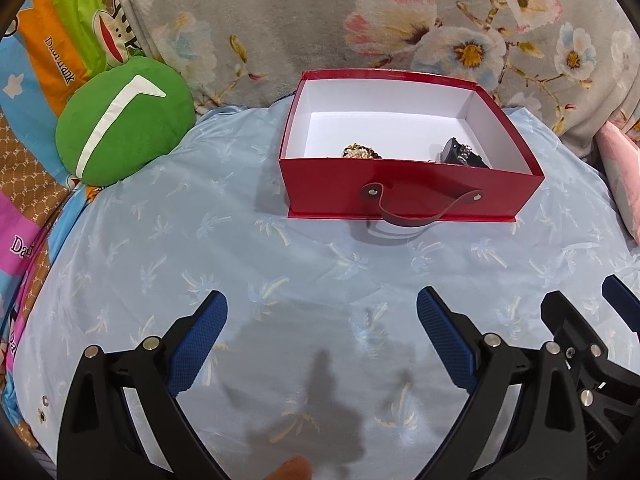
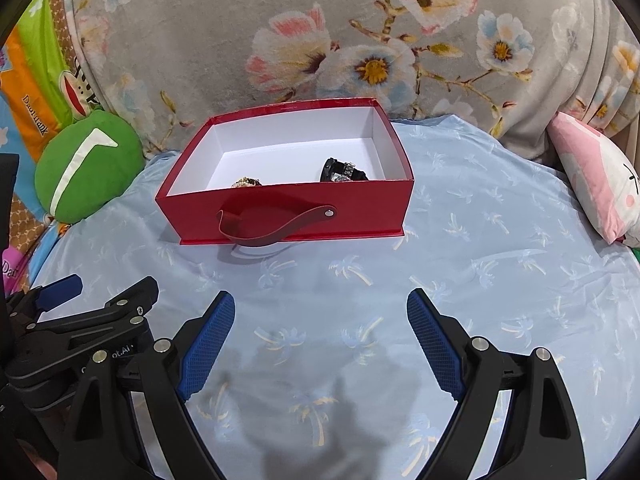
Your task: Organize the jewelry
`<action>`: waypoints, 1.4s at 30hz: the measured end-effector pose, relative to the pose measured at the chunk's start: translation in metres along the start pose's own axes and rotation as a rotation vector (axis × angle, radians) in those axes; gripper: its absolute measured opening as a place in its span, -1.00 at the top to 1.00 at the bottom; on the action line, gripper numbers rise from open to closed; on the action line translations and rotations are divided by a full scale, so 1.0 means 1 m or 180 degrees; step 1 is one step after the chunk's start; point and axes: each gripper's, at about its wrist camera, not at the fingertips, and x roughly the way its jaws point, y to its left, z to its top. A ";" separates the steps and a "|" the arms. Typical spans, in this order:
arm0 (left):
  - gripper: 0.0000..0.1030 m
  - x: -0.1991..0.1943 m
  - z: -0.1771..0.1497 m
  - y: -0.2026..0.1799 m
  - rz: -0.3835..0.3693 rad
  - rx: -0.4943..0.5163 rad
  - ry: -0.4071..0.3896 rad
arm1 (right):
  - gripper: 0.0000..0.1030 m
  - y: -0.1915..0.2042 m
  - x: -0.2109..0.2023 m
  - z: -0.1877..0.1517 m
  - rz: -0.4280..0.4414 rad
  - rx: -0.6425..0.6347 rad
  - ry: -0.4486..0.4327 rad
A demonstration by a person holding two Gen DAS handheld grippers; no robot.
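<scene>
— Pale blue bedsheet point(image 1: 280, 264) with little palm trees fills the foreground, and a grey flowered blanket point(image 1: 280, 20) is heaped up behind it. Where is the jewelry?

— Inside the red box point(image 1: 408, 192) that sits on the sheet, well ahead of both tools. A gold and pearl piece point(image 1: 361, 152) lies against the near wall toward the left, and a black watch point(image 1: 464, 154) lies toward the right, the two apart from each other.

— And the tools?

— The left gripper point(image 1: 322, 316) hangs low over the sheet with its jaws spread wide and nothing between them. The right gripper point(image 2: 320, 316) sits just beside it, also spread wide and empty.

— So how far along is it?

— Near the end, I'd judge. No loose jewelry shows on the sheet in either view, and both pieces I can see are already in the box. The near wall hides part of the box floor, so I cannot tell whether more lies there.

— Anything left?

— Perhaps closing the box, though no lid is in view. A green cushion point(image 1: 120, 120) and a pink pillow point(image 2: 592, 176) flank the scene.
</scene>
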 end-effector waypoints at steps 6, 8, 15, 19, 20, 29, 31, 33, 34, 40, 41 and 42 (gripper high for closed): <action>-0.81 0.005 0.000 0.000 0.0024 -0.0008 0.0022 | -0.67 0.001 0.003 0.000 -0.0011 -0.0005 0.0022; -0.81 0.006 -0.001 0.000 0.0031 -0.0010 0.0026 | -0.67 0.001 0.004 0.000 -0.0012 -0.0010 0.0025; -0.81 0.010 -0.001 0.001 0.0061 -0.0005 0.0047 | -0.67 0.001 0.008 0.000 -0.0012 -0.0007 0.0046; -0.81 0.012 -0.001 0.001 0.0062 -0.0009 0.0061 | -0.67 0.001 0.009 0.000 -0.0009 -0.0008 0.0047; -0.81 0.012 -0.001 0.001 0.0065 -0.0004 0.0060 | -0.67 0.002 0.009 0.000 -0.0008 -0.0004 0.0053; -0.81 0.015 -0.003 0.001 0.0085 -0.0003 0.0078 | -0.67 0.003 0.012 -0.001 -0.0034 -0.0008 0.0068; -0.81 0.015 -0.003 0.001 0.0084 -0.0006 0.0074 | -0.67 0.002 0.013 -0.001 -0.0033 -0.0007 0.0065; -0.81 0.015 -0.003 0.001 0.0085 -0.0009 0.0074 | -0.67 0.002 0.013 -0.001 -0.0033 -0.0006 0.0063; -0.81 0.015 -0.003 0.001 0.0085 -0.0011 0.0071 | -0.67 0.002 0.013 -0.001 -0.0036 -0.0004 0.0061; -0.81 0.015 -0.002 0.001 0.0087 -0.0005 0.0069 | -0.67 0.001 0.013 0.000 -0.0040 0.0001 0.0057; -0.81 0.015 -0.002 0.001 0.0088 -0.0008 0.0073 | -0.67 0.000 0.013 0.000 -0.0039 -0.0001 0.0057; -0.81 0.015 -0.002 0.001 0.0088 -0.0007 0.0073 | -0.67 0.000 0.014 0.000 -0.0038 -0.0002 0.0059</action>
